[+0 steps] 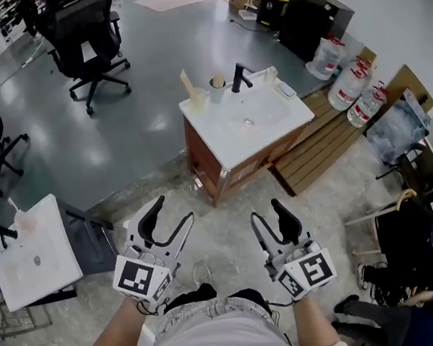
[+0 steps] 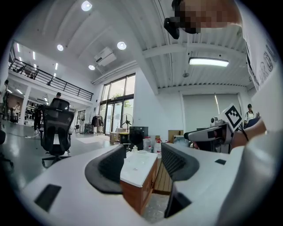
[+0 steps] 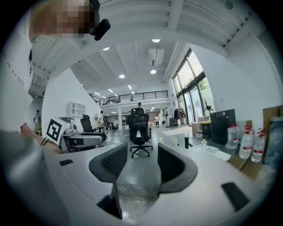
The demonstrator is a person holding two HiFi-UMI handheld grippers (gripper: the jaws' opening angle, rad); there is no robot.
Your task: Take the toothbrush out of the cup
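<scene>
A white sink vanity on a wooden cabinet stands on the floor ahead of me. At its back left corner a clear cup holds a pale toothbrush that leans left. A second small cup stands beside a black faucet. My left gripper and right gripper are held low in front of me, well short of the vanity, both open and empty. In the left gripper view the vanity shows between the jaws of that gripper. The right gripper points left of the vanity.
A black office chair stands at the back left. Another white sink unit is at my left. Right of the vanity lie a wooden pallet, water bottles and a black bin. Dark chairs and bags crowd the right.
</scene>
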